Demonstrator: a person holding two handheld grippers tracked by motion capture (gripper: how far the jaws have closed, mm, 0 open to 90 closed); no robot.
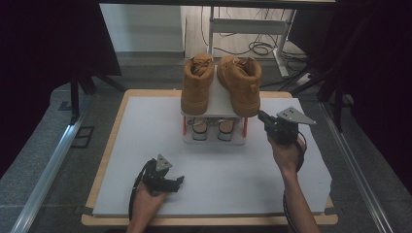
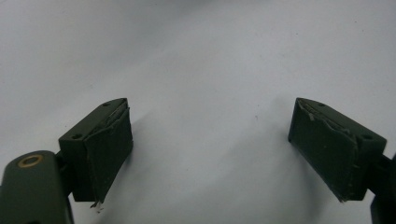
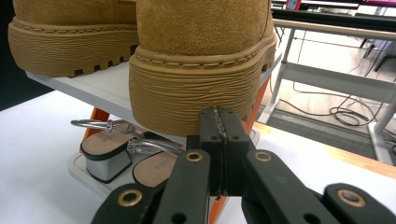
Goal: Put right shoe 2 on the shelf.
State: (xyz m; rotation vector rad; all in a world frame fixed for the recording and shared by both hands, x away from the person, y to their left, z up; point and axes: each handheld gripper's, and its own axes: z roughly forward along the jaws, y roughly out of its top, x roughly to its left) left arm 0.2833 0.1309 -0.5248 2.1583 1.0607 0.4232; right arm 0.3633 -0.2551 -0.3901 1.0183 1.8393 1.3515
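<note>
Fingers of the right gripper [image 3: 219, 154] sit pressed together, empty, at the right boot's [image 3: 201, 60] unbranded heel; left gripper [image 2: 210, 140] gapes, empty, over the table [image 2: 201, 56].

Tan boots [image 1: 221, 82]; white shelf [image 1: 221, 103]; orange posts [image 3: 95, 116]

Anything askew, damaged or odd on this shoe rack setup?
The right boot sits angled on the rack's top shelf, its heel overhanging the front edge, unlike the left boot. The left tongs' pads look frayed at the edges.
</note>
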